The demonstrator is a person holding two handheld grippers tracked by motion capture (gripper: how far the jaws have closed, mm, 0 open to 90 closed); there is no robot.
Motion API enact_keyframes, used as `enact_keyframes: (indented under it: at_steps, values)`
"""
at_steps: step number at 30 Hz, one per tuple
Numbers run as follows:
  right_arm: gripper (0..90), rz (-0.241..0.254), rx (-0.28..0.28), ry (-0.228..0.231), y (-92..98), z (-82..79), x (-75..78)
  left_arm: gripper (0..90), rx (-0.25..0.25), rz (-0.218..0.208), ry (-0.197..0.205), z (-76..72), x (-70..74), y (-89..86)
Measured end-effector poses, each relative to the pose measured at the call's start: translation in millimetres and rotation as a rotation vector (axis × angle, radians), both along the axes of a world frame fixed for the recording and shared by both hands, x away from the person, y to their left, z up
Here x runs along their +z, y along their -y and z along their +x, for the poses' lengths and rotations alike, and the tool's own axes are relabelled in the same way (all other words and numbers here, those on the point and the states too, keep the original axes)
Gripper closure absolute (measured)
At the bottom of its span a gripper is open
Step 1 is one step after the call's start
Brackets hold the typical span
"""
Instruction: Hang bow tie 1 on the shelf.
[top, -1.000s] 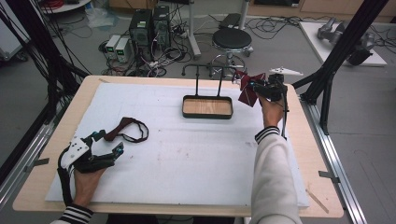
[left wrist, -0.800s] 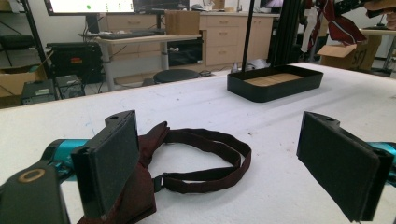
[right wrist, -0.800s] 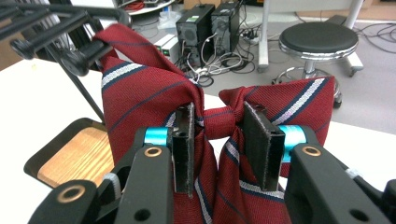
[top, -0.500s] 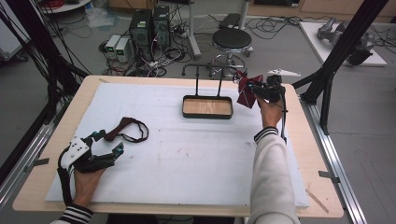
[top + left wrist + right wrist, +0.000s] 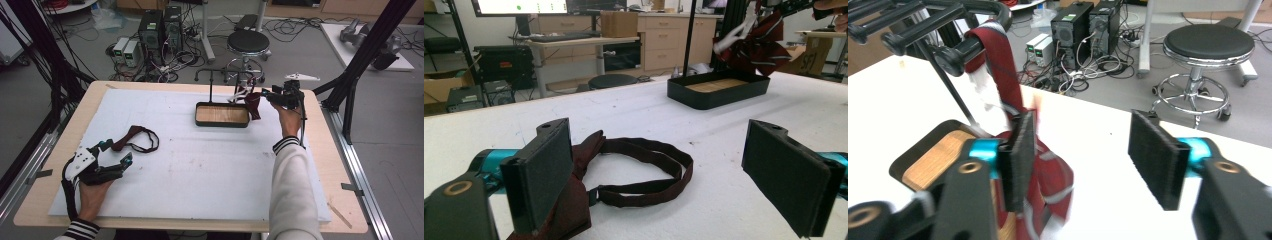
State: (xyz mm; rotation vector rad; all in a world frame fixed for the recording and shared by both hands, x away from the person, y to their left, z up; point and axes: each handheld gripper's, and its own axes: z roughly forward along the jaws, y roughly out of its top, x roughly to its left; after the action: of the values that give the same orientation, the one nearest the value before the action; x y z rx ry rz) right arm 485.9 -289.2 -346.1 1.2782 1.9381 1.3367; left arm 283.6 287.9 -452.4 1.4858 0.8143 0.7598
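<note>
A dark red striped bow tie (image 5: 250, 102) hangs by its band from an arm of the black rack (image 5: 963, 47), over the right end of the rack's wood-lined tray (image 5: 222, 124). My right gripper (image 5: 270, 96) is just right of it; its jaws have just been opening and nothing is pressed between them. In the right gripper view the tie (image 5: 998, 55) dangles beside the left pad (image 5: 1020, 155), blurred low down. A second dark red bow tie (image 5: 137, 140) lies on the white mat. My left gripper (image 5: 116, 152) rests open around its near end (image 5: 634, 170).
The rack's thin post (image 5: 210, 87) rises from the tray's back edge. Behind the table stand a black stool (image 5: 251, 42) and computer cases (image 5: 160, 27) amid floor cables. Black frame struts (image 5: 360, 60) flank the table's right side.
The right gripper's jaws have gone from shut to open, letting go of the striped bow tie. The tie has swung left and down and now hangs from the rack. The left hand has kept still.
</note>
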Motion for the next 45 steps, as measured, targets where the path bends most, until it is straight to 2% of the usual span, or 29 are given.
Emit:
enact_keyframes:
  at_steps: [4, 14, 22, 31, 34, 36, 41, 45]
  values:
    - [28.5, 0.022, 0.011, 0.011, -0.3, -3.9, 4.8, 13.4, 0.0, 0.001, 0.0, 0.0, 0.0, 0.0]
    - [23.1, 0.046, 0.045, 0.049, 0.2, -29.8, 32.5, 13.3, 0.001, -0.009, -0.002, 0.3, 0.0, -0.7]
    - [17.7, 0.06, 0.073, 0.057, 1.6, -64.4, 59.3, 13.4, 0.0, -0.008, -0.001, 0.2, 0.0, -0.5]
    - [17.3, 0.046, 0.106, 0.125, 0.5, -110.2, 88.2, 13.3, 0.003, -0.022, -0.004, 0.6, 0.0, -1.7]
    - [17.6, 0.054, 0.093, 0.176, 1.3, -124.8, 83.7, 13.3, 0.003, -0.02, -0.004, 0.6, 0.1, -1.6]
    - [17.7, 0.053, 0.096, 0.16, 2.6, -131.6, 76.5, 13.3, 0.003, -0.023, -0.005, 0.7, 0.1, -1.7]
    - [17.6, 0.066, 0.083, 0.154, 6.1, -146.9, 63.5, 13.3, 0.003, -0.022, -0.007, 0.8, 0.2, -1.9]
    - [17.5, 0.084, 0.086, 0.178, 7.9, -161.4, 52.8, 13.3, 0.001, -0.024, -0.008, 0.9, 0.2, -2.1]
